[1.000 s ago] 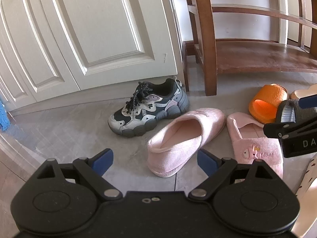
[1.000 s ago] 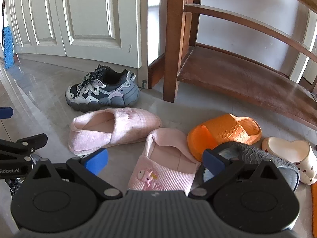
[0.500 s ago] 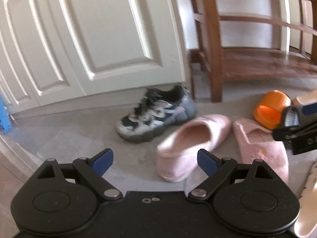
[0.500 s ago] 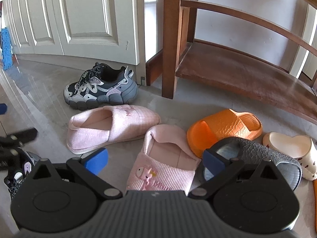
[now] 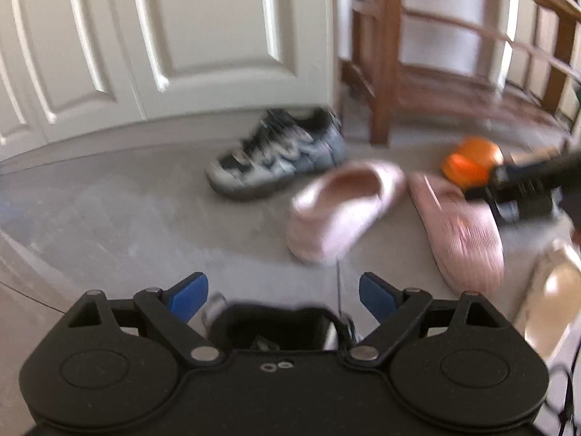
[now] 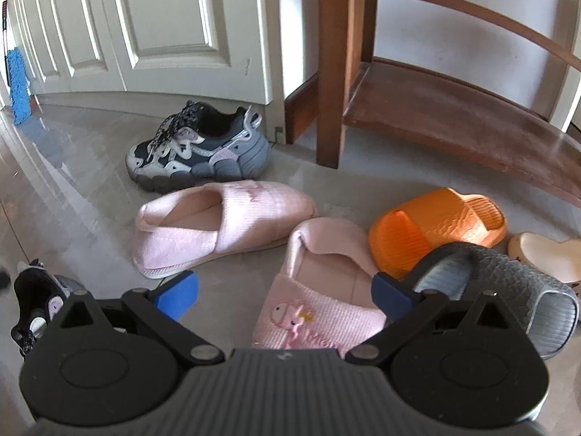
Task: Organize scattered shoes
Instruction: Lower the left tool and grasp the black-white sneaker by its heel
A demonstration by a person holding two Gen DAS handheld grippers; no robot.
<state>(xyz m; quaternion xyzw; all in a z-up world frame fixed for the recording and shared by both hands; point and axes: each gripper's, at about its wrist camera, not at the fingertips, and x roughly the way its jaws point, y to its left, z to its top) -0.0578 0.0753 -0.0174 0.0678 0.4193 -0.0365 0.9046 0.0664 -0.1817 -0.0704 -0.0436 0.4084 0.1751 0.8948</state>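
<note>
Reading "Mom" on pink slipper (image 6: 316, 312).

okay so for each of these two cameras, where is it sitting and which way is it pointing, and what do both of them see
Left wrist: rides on the left gripper, low over the floor, facing the white door; blurred. A dark sneaker opening sits between its open fingers; the right gripper crosses at right.
Right wrist: rides on the right gripper, facing the wooden rack; open fingers over the cartoon pink slipper.
Shared: the grey sneaker by the door, both pink slippers, the orange slide.
</note>
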